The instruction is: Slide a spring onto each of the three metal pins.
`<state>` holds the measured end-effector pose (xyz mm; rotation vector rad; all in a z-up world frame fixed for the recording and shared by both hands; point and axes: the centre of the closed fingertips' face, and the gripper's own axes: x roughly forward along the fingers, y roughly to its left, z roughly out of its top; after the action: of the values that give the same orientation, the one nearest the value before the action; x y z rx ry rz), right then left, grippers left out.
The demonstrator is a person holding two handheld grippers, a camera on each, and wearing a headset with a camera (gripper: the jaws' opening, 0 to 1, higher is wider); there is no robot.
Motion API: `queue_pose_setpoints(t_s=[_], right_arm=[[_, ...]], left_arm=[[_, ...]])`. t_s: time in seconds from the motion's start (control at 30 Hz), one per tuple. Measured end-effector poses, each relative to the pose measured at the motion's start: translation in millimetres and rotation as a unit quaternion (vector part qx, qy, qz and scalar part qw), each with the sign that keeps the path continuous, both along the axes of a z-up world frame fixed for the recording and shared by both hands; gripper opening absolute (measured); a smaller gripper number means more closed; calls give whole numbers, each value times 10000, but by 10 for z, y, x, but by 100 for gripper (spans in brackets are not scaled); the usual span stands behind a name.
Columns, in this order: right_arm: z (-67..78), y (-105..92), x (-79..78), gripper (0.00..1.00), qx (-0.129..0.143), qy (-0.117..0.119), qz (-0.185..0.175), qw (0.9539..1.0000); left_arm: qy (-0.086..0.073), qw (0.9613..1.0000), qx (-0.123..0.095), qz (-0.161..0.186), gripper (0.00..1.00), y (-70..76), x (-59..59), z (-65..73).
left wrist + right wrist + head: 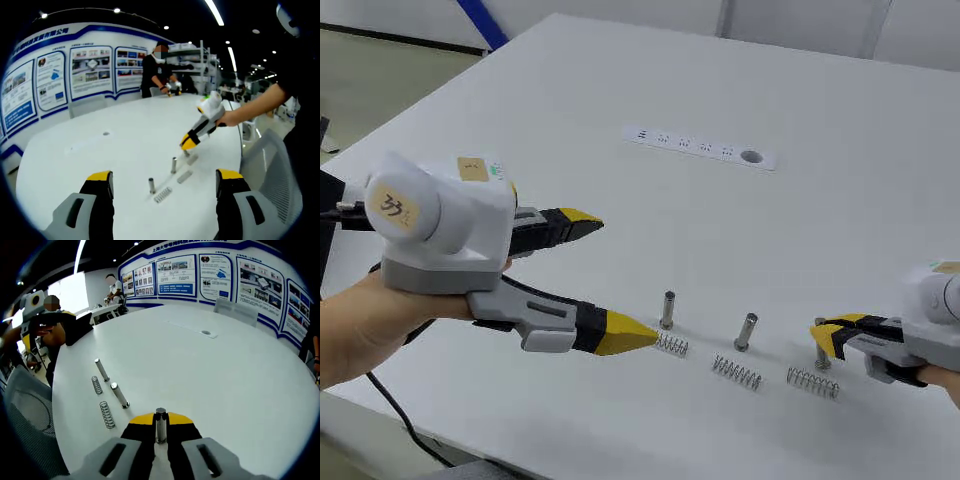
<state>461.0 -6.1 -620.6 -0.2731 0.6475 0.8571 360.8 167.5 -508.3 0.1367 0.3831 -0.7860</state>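
Left gripper (620,280) gaping, right gripper (823,338) clamped on a pin (160,422), over a white table (770,230) with power strip (700,147); poster-lined wall (220,270) behind.

White tabletop (620,90) bears two upright pins (668,308) and three springs (736,372) between left claw (627,282) and right claw (823,338), which clasps the third pin (160,426); a power strip (700,147) lies beyond.

Three short metal pins stand upright in a row on the white worktop (820,110): left pin (668,309), middle pin (747,331), and right pin (160,426), clamped between the jaws of the right gripper (160,419). Just before each pin one coil lies flat: left spring (671,346), middle spring (737,372), right spring (813,383).
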Motion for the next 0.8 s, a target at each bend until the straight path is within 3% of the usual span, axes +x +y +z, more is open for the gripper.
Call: queue_pose_setpoints(t_s=[0.3, 0.8], right_arm=[[17, -2, -33, 8, 275, -166, -46, 9995], [26, -18, -95, 8, 37, -168, 139, 9998]], left_arm=[[23, 10000, 18, -7, 86, -2, -17, -8], [2, 10000, 4, -24, 86, -35, -30, 22]])
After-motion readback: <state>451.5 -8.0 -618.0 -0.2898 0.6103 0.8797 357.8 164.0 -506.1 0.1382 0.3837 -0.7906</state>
